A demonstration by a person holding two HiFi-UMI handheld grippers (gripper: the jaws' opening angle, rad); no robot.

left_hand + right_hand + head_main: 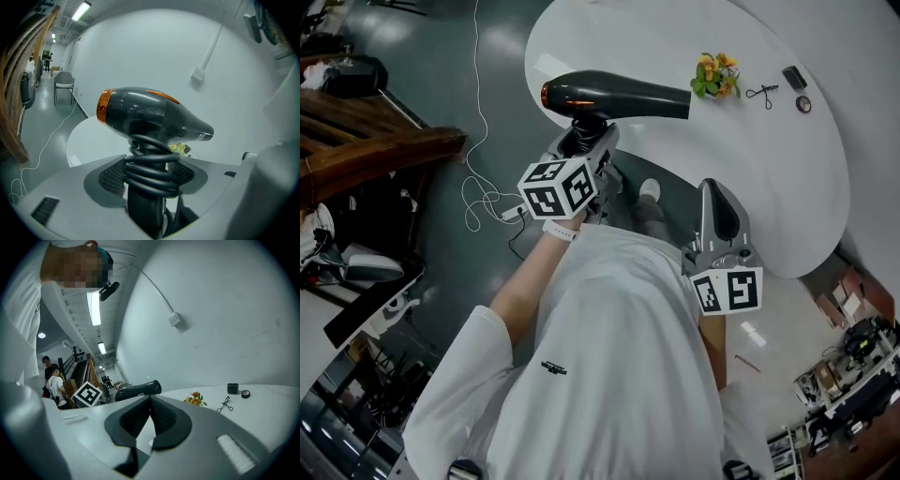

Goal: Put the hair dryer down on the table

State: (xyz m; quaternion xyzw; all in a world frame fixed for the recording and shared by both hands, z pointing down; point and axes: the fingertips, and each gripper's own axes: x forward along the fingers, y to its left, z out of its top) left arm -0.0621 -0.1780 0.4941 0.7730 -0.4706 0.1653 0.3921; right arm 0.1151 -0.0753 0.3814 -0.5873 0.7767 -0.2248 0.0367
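Note:
A black hair dryer (614, 97) with an orange rear ring hangs level over the near edge of the white table (675, 37), nozzle pointing right. My left gripper (586, 131) is shut on its handle from below. In the left gripper view the jaws clamp the handle where the black cord (151, 171) is wound round it, and the dryer's body (150, 115) stands above them. My right gripper (718, 192) is held lower right by the table's edge, shut and empty; its pads (157, 416) meet at the tips. It also sees the hair dryer (136, 390).
On the table's far right lie a small bunch of orange flowers (715, 75), a black eyelash curler (762, 92), a small black box (794, 77) and a round tin (803, 104). Wooden stairs (366, 141) and a white floor cable (478, 187) are at left.

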